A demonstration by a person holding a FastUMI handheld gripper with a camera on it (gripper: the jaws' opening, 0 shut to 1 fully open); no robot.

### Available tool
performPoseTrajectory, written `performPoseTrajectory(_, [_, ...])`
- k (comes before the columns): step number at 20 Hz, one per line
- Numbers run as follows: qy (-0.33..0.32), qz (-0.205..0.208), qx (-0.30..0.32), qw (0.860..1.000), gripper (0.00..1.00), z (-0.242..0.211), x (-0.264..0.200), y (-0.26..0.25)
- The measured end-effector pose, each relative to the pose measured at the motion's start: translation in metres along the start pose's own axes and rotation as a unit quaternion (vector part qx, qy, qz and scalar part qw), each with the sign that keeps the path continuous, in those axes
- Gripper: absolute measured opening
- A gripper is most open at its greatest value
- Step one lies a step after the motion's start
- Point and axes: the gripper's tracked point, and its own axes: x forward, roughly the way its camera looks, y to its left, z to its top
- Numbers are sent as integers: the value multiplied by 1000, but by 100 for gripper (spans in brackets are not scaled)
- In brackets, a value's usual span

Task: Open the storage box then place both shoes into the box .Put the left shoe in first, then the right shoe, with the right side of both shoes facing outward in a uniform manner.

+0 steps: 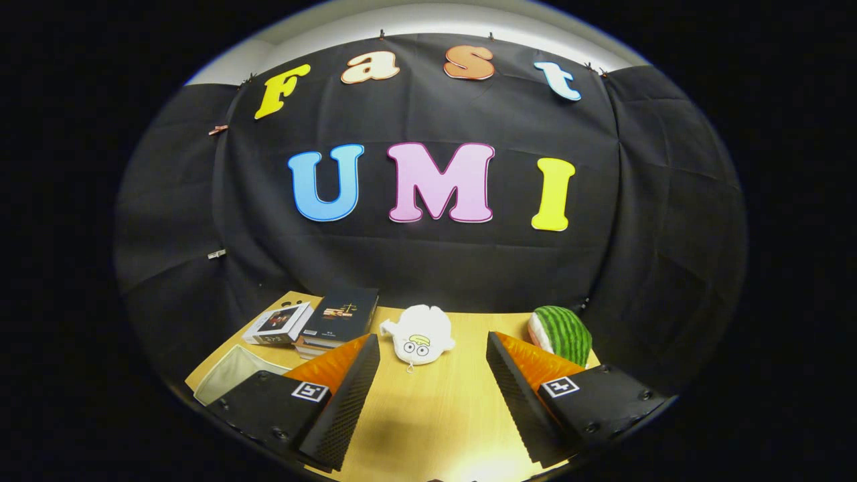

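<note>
Quick count: one white plush toy [419, 342] just beyond the open, empty tongs [432, 381], one watermelon plush [562, 333] past the right finger, one book stack [331, 320] and one pale tray [231, 375] by the left finger.

Print on the books [338, 314] is perhaps too small to read.

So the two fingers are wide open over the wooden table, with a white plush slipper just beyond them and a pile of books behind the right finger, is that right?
Nearly. In the gripper view the gripper is open over the table and the white plush slipper lies beyond the fingers, but the pile of books sits behind the left finger. Behind the right finger is a watermelon-patterned plush.
</note>
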Motion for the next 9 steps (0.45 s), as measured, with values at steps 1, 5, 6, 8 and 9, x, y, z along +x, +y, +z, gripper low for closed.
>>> performPoseTrajectory(1, [-5, 0, -2, 1000, 99, 1, -3, -7])
performPoseTrajectory(5, [-16, -4, -1, 1000, 99, 2, -13, -28])
performPoseTrajectory(6, [-15, -4, 1, 1000, 99, 1, -15, -33])
performPoseTrajectory(8, [-15, -4, 3, 1000, 99, -2, -19, -40])
performPoseTrajectory(9, [-15, -4, 3, 1000, 99, -4, -20, -43])
